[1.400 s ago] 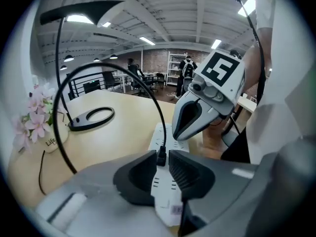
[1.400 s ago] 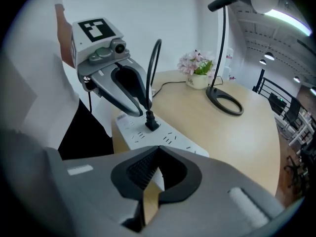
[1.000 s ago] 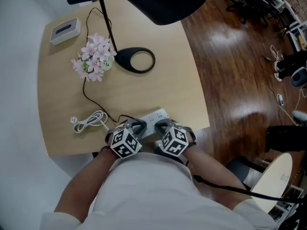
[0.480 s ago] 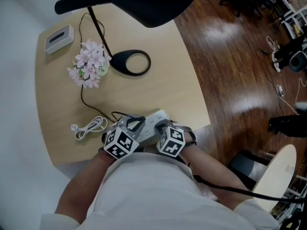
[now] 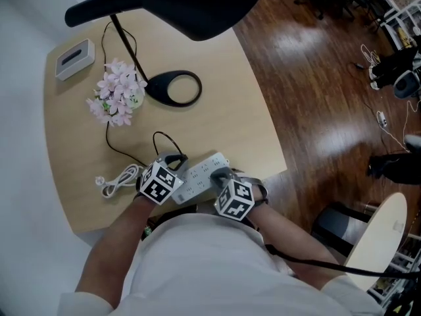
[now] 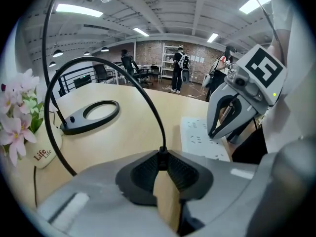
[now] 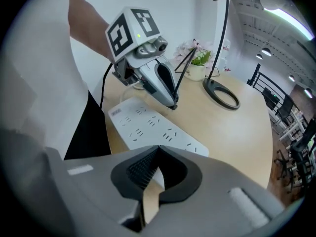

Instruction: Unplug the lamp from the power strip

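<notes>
The white power strip (image 5: 200,171) lies near the table's front edge, also seen as the power strip (image 7: 148,127) and the power strip (image 6: 202,138). My left gripper (image 5: 173,158) is shut on the lamp's black plug (image 7: 173,106), held just left of the strip and clear of its sockets. The black cord (image 6: 148,107) arcs up out of the closed left gripper (image 6: 161,158) in a loop (image 5: 161,140). My right gripper (image 5: 220,174) is shut, its tips resting over the strip's near end; the same right gripper (image 7: 157,151) shows nothing between its pads.
The black lamp's head (image 5: 164,5) overhangs the table and its ring base (image 5: 174,87) stands mid-table. A pot of pink flowers (image 5: 115,97), a white box (image 5: 72,58) and a coiled white cable (image 5: 118,176) sit at the left. Wooden floor (image 5: 316,110) lies to the right.
My left gripper has pulled away to the left from the strip with the plug, and the cord now loops up beside it. The right gripper stays on the strip.
</notes>
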The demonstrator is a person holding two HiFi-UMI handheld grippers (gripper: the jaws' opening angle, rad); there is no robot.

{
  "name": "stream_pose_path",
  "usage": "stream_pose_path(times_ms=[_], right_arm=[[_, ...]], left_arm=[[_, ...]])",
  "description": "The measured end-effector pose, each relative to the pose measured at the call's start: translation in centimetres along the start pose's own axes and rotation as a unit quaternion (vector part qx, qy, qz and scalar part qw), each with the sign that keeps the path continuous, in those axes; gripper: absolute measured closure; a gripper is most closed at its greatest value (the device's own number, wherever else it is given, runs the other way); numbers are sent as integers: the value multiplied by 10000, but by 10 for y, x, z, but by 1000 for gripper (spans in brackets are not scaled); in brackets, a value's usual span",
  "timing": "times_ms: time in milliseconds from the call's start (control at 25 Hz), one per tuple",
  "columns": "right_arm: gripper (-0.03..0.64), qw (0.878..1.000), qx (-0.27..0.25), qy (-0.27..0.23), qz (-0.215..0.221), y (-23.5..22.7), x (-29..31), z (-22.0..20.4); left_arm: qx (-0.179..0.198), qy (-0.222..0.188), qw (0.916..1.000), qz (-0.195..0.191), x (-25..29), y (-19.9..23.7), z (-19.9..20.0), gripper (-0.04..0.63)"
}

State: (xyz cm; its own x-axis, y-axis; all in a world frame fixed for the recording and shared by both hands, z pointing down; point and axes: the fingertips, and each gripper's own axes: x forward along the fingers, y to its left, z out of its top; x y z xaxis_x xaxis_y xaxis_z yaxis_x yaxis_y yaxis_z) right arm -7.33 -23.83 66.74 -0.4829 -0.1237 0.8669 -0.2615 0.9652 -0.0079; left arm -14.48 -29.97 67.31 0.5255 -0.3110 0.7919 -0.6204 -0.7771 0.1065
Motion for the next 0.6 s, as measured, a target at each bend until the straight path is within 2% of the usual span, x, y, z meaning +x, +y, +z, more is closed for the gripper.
stream_pose_path(times_ms=[160, 320, 400, 600], right_arm=[[612, 9999, 31, -87, -59, -1, -1, 0], [612, 9999, 4, -146, -89, -1, -1, 0], [612, 9998, -14, -187, -88, -1, 0, 0], [612, 9995, -60, -293, -49, -1, 1, -1]], left_arm=[[-24, 83, 9999, 55, 4, 1, -1, 532], [-61, 91, 9998, 137, 1, 1, -1, 496], [-72, 70, 9997, 206, -1, 1, -1, 524], [-107, 2, 9990, 434, -12, 1, 3, 525]])
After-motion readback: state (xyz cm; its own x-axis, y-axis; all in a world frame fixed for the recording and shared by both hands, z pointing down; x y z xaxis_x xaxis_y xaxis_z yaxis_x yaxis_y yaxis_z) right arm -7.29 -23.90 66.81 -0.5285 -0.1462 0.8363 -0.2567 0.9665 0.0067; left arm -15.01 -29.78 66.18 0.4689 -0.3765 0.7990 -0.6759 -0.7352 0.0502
